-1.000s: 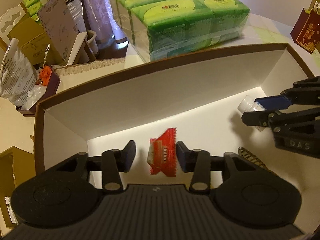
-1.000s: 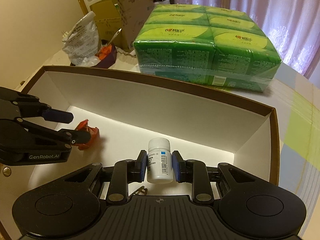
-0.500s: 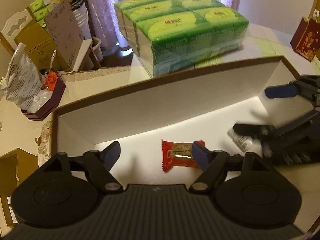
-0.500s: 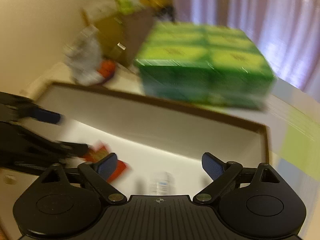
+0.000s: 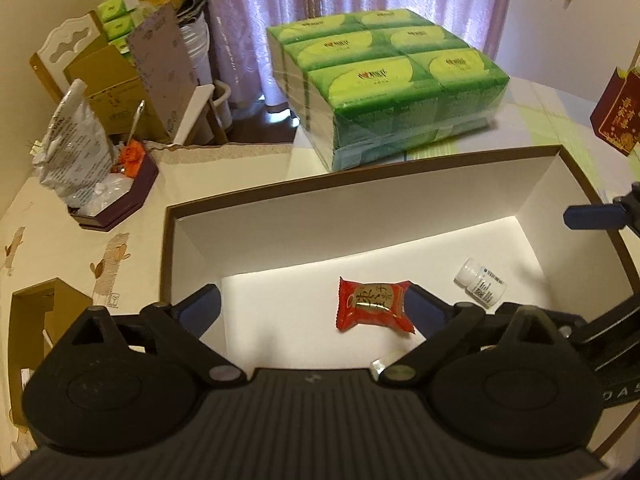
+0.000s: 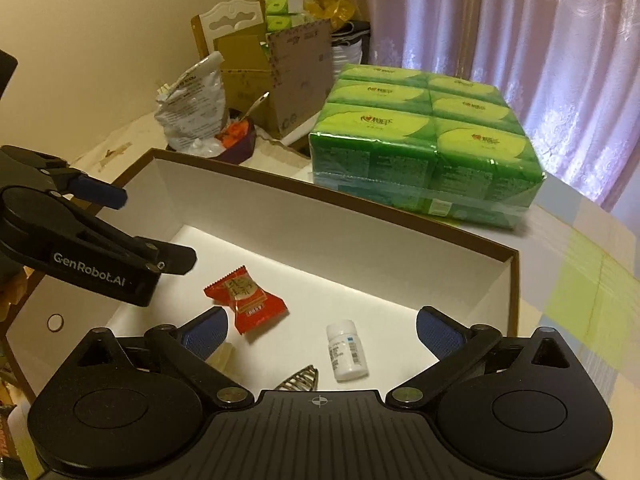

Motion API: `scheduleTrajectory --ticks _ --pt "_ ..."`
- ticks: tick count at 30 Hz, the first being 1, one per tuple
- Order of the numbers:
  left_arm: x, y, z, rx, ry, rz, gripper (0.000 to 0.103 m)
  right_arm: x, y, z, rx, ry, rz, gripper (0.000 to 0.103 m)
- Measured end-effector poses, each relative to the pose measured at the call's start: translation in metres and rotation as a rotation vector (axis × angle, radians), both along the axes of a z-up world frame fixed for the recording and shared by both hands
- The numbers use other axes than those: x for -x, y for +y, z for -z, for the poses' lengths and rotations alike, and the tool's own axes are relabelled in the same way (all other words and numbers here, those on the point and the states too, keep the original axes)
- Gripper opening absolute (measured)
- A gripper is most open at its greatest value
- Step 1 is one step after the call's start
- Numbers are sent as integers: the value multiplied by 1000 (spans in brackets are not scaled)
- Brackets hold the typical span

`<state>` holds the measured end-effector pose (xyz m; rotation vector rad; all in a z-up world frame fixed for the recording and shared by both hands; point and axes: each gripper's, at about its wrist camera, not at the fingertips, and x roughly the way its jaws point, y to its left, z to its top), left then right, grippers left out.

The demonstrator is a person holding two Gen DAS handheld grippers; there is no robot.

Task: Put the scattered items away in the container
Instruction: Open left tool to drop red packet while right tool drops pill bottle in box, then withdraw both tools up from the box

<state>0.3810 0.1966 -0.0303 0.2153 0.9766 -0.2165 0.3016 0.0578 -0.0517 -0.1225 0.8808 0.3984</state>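
Candy point(image 5: 374, 304) & bottle point(image 6: 346, 350) lie in box point(image 6: 400, 236), clear of both jaws.

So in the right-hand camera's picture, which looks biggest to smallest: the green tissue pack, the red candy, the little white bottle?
1. Green tissue pack, by far the largest, though farthest away.
2. and 3. Red candy and white bottle look about alike; the candy seems slightly wider, but I would not rank them.
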Motion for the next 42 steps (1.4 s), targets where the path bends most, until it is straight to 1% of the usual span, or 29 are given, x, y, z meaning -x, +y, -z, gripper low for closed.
scheduleTrajectory --ticks 11,22,39,42 --pt "33 3 -24 7 -44 -27 99 27 -4 -15 17 -41 20 103" --pt "75 -3 -39 28 -69 -45 99 68 -19 -28 -8 -57 16 103" --pt "156 -12 -61 35 -108 -100 100 132 -43 -49 -51 -87 -11 103" --pt "171 -14 -64 36 -114 -112 102 143 -47 -53 -61 -92 -18 103"
